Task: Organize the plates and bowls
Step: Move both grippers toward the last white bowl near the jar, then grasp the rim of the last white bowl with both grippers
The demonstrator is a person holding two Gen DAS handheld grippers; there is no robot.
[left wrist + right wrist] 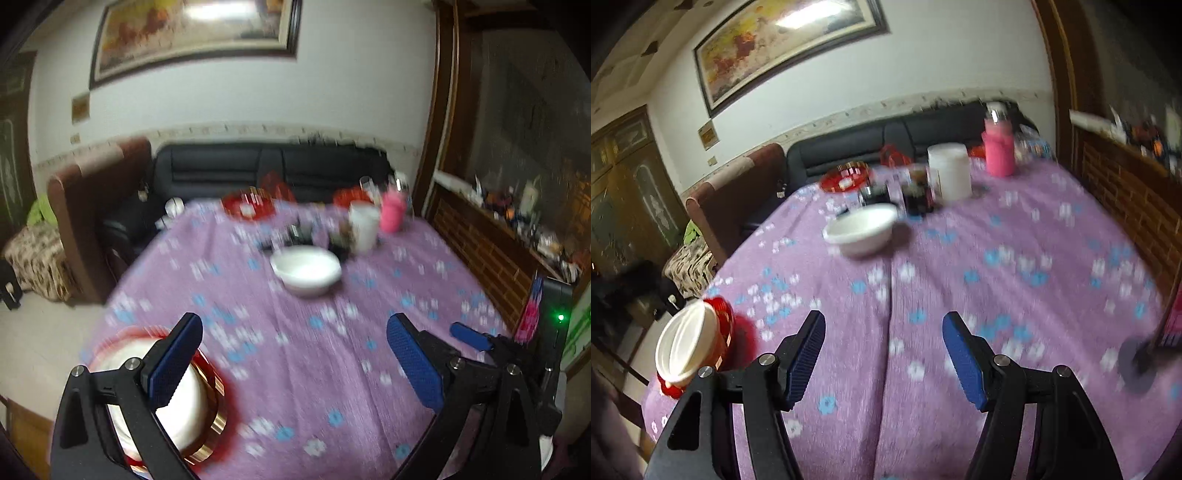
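A white bowl [306, 269] sits mid-table on the purple flowered tablecloth [295, 369]; it also shows in the right wrist view [862, 229]. A red and gold container holding white bowls or plates [177, 398] stands at the near left table edge, partly behind my left gripper's left finger; it also shows in the right wrist view [690, 343]. My left gripper [295, 358] is open and empty above the cloth. My right gripper [884, 356] is open and empty over the cloth; its fingers [469, 336] show at the right of the left wrist view.
At the far side stand a white canister [951, 171], a pink bottle [999, 153], dark jars [916, 194], a red dish [844, 179] and a glass [367, 186]. A black sofa [258, 170] lies behind the table. A wooden cabinet [498, 240] is at right.
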